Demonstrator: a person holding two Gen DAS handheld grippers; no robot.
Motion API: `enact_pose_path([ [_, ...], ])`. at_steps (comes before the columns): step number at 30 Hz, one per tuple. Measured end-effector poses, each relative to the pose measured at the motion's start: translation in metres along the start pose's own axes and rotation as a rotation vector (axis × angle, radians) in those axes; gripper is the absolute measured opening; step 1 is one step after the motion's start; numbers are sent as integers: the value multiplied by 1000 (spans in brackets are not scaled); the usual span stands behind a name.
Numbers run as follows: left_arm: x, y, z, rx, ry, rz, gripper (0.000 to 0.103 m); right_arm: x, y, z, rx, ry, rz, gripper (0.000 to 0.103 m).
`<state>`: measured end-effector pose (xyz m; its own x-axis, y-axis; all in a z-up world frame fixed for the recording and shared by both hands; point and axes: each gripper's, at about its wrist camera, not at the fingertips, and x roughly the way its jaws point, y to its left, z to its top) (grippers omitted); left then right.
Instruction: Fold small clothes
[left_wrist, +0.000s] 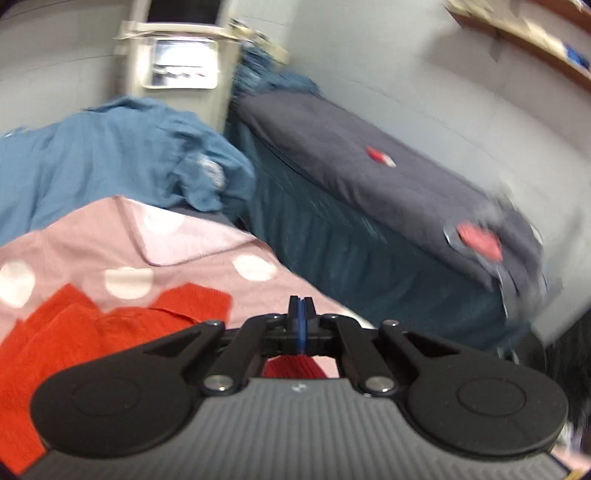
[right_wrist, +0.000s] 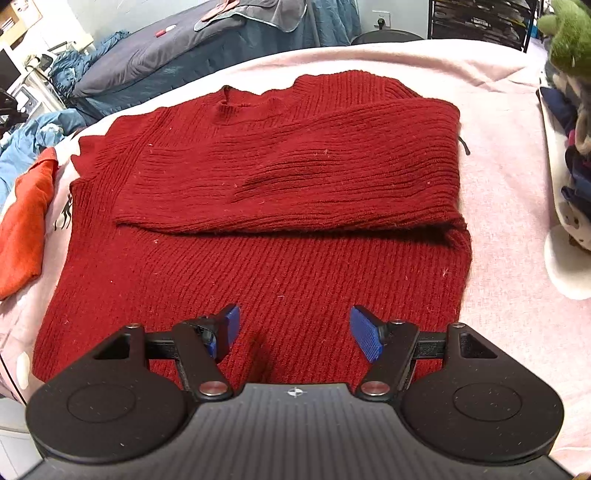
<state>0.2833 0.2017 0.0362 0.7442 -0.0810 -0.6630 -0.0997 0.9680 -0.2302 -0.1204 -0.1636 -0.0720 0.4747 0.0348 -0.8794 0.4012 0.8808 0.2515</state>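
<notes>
A dark red knit sweater (right_wrist: 280, 206) lies flat on the pink blanket (right_wrist: 502, 192), its right sleeve folded across the chest. My right gripper (right_wrist: 293, 332) hovers open over the sweater's near hem, with nothing between its blue pads (right_wrist: 364, 332). In the left wrist view, my left gripper (left_wrist: 301, 314) is shut and raised over the bed's corner. A bit of red knit (left_wrist: 291, 365) shows right under its pads and looks pinched there. More red cloth (left_wrist: 92, 332) lies below on the spotted pink cover (left_wrist: 207, 258).
An orange garment (right_wrist: 22, 225) lies at the blanket's left edge. Plush toys (right_wrist: 569, 48) and stacked clothes line the right side. Beyond are a blue cloth heap (left_wrist: 129, 158), a second bed with a grey cover (left_wrist: 369, 173) and a white cabinet (left_wrist: 177, 62).
</notes>
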Motion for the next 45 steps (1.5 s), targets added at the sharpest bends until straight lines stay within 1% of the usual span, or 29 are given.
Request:
enact_pose_path([
  [1,4,-5,-3,16,56,-24,8,1,-1,0,5,3,1,103],
  [2,7,-11,-11,24,96,-29,12,1,-2,0,8,5,3,103],
  [3,11,-17,-21,32,127,-37,24,1,-3,-1,10,6,2,103],
  [4,16,-23,-33,39,154,-50,39,0,-3,-1,10,5,0,103],
  [6,30,-35,-62,50,229,-57,57,-1,-5,-2,5,4,-3,103],
  [9,52,-46,-106,41,341,-68,57,-3,-7,-3,2,6,-17,103],
  [11,69,-45,-126,56,393,-44,57,-4,-10,-4,4,8,-28,103],
  [12,77,-45,-133,58,415,-31,59,-4,-11,-5,7,11,-33,103],
  [13,84,-43,-139,49,423,-23,68,-4,-12,-5,9,14,-37,103],
  [14,90,-40,-143,36,428,-19,73,-4,-12,-6,11,17,-41,103],
  [15,95,-34,-145,13,434,-10,84,-4,-13,-6,11,18,-44,103],
  [16,99,-27,-145,-19,434,-2,88,-4,-13,-6,11,19,-46,103],
  [19,116,-9,-144,-140,455,-6,89,-1,-11,-4,4,28,-54,103],
  [20,120,-5,-143,-180,452,-9,90,0,-11,-4,2,32,-55,103],
  [21,122,-2,-142,-210,431,-14,91,1,-10,-3,1,37,-56,103],
  [23,126,-3,-137,-216,411,-32,90,5,-7,-1,-7,45,-58,103],
  [24,129,-5,-136,-205,409,-38,81,6,-6,-1,-10,48,-57,103],
  [25,130,-7,-134,-187,399,-45,57,8,-4,0,-16,52,-56,103],
  [27,134,-10,-131,-160,402,-66,30,12,-2,2,-25,62,-54,103],
  [28,134,-10,-131,-162,403,-75,21,14,0,3,-29,69,-53,103],
  [29,133,-10,-131,-167,398,-89,16,15,0,3,-31,74,-53,103],
  [33,114,-11,-126,-175,338,-155,13,17,3,6,-41,77,-51,103],
  [36,89,-6,-110,-209,254,-181,12,17,4,9,-52,71,-49,103],
  [38,73,6,-92,-270,174,-174,12,16,3,9,-54,68,-47,103],
  [40,62,20,-72,-321,115,-164,12,15,2,9,-50,64,-42,103],
  [41,55,24,-60,-319,87,-145,12,14,2,9,-46,61,-38,103],
  [44,31,33,-27,-271,-4,-111,12,13,0,7,-38,55,-28,103],
  [45,24,36,-17,-278,-29,-104,12,13,-1,6,-36,55,-27,103],
])
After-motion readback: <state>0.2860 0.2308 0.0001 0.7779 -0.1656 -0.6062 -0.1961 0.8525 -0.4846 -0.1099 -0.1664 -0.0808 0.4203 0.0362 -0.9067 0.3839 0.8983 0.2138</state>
